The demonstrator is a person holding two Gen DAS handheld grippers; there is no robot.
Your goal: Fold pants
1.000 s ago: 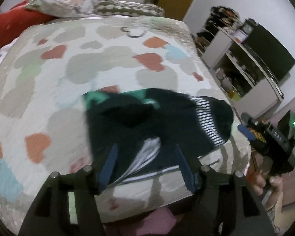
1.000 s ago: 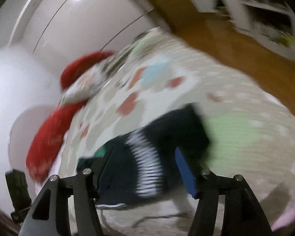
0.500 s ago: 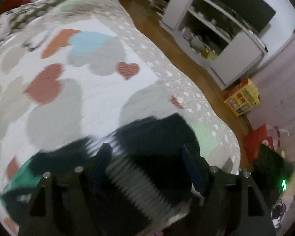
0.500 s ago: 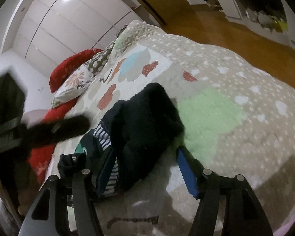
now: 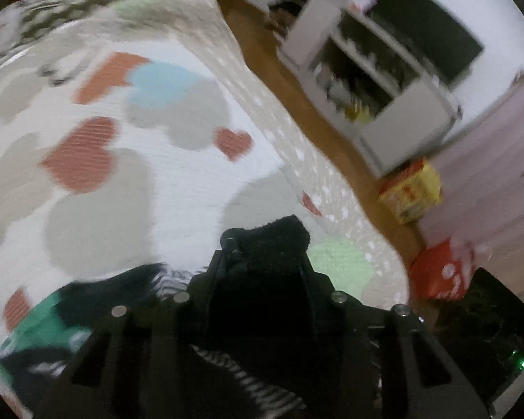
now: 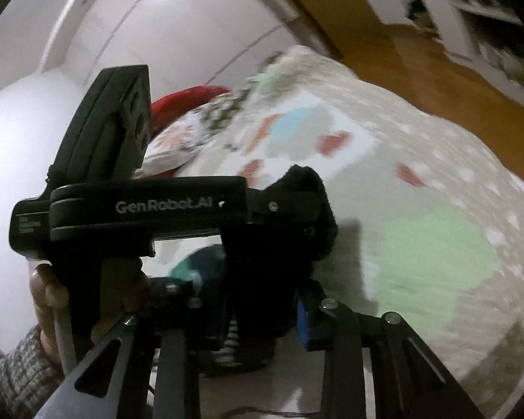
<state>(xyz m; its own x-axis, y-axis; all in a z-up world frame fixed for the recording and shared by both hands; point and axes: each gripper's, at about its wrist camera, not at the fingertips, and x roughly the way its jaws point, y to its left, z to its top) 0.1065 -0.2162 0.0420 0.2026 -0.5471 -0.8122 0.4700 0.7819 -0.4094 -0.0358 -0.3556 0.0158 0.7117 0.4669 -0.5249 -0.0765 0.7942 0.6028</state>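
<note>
The pants [image 5: 279, 244] are dark, with striped and green patches, bunched at the near end of the bed. My left gripper [image 5: 262, 269] is shut on a dark fold of them, and the cloth sticks out past the fingertips. In the right wrist view the left gripper [image 6: 290, 209] crosses from the left, clamped on the same dark fold [image 6: 314, 188]. My right gripper [image 6: 262, 300] has closed in on the dark cloth below it; a blue pad [image 6: 302, 317] shows on the right finger.
The bed [image 5: 122, 174] has a heart-patterned quilt, with pillows [image 6: 178, 139] at its far end. Wooden floor [image 5: 290, 80] runs along its right side, with a white shelf unit [image 5: 384, 70], a yellow box [image 5: 412, 192] and a red box [image 5: 443, 272].
Both grippers have gone from open over the pants to closed on the dark cloth. The left gripper has come in close beside the right one, and the fold is raised.
</note>
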